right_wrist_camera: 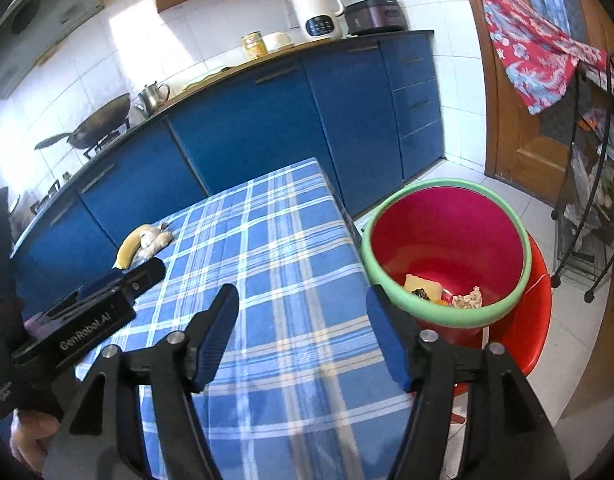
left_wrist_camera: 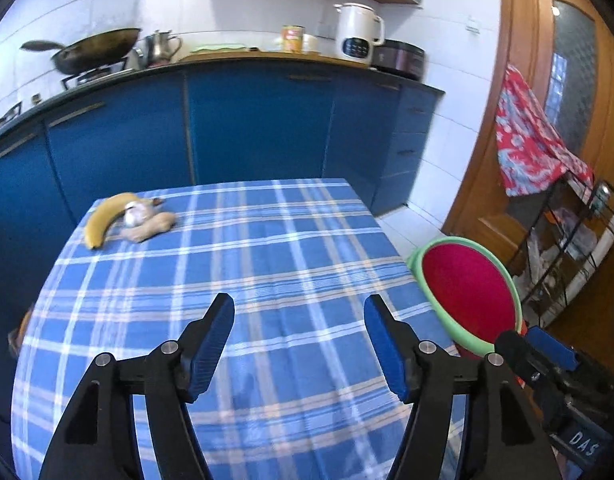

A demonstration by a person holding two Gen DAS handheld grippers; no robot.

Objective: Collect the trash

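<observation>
The surface point(left_wrist_camera: 267, 280) stands in front of the kitchen cabinets point(left_wrist_camera: 259, 120). At its far left corner lie a banana point(left_wrist_camera: 103, 216), a garlic bulb point(left_wrist_camera: 135, 214) and a piece of ginger point(left_wrist_camera: 153, 229), bunched together and touching. Just off the surface's right edge sits a bin point(right_wrist_camera: 447, 248), resting on a stool point(right_wrist_camera: 535, 320); scraps point(right_wrist_camera: 447, 294) lie in its bottom. Right of the bin, against the door point(right_wrist_camera: 547, 152), stands a wire rack point(right_wrist_camera: 587, 200) with a cloth point(right_wrist_camera: 527, 52) draped over it. On the counter behind, a wok point(left_wrist_camera: 95, 48) and a kettle point(left_wrist_camera: 161, 46) sit to the left, a can point(left_wrist_camera: 293, 39), a soy milk maker point(left_wrist_camera: 357, 36) and a rice cooker point(left_wrist_camera: 401, 58) to the right.
</observation>
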